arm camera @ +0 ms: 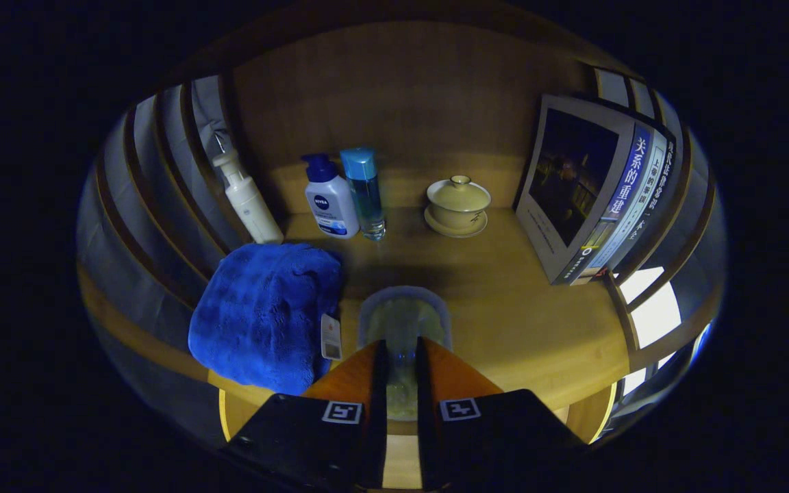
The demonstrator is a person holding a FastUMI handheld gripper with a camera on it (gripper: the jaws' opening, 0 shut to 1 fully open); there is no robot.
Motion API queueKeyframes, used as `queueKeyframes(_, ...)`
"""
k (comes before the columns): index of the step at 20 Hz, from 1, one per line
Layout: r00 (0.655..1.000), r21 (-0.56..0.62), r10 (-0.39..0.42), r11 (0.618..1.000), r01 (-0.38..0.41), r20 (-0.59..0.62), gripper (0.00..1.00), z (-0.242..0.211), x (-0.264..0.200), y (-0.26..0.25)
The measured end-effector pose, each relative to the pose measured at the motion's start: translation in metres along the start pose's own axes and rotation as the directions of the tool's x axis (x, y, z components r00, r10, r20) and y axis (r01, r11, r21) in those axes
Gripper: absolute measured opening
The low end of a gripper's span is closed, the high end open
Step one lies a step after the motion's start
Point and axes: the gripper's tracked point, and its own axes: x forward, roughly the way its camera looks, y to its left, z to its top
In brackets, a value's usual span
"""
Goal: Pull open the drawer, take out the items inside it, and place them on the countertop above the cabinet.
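My gripper (401, 350) is held over the front of the wooden countertop (518, 315). Its two fingers stand close together, pressing on the near end of a clear plastic container (403, 318) with pale greenish contents. The container reaches forward beyond the fingertips and lies low over or on the countertop; I cannot tell whether it touches. A folded blue towel (264, 315) with a small tag lies on the countertop just left of the container.
Along the back panel stand a white pump bottle (247, 198), a white lotion bottle with a blue cap (329, 198), a clear blue bottle (366, 195) and a cream lidded tea bowl on a saucer (457, 204). Books (593, 192) lean upright at the right. Slatted sides close in both ends.
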Motion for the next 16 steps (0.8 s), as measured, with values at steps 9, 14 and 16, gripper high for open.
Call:
queueKeyframes(9,0.983,0.014,-0.008,1.0,0.005,0.185,1.0,-0.006,-0.057,-0.002)
queueKeyframes(14,0.952,0.009,-0.005,1.0,0.003,0.307,0.99,-0.023,-0.108,0.004)
queueKeyframes(16,0.934,0.001,-0.011,1.0,0.011,0.357,0.99,-0.029,-0.13,0.004)
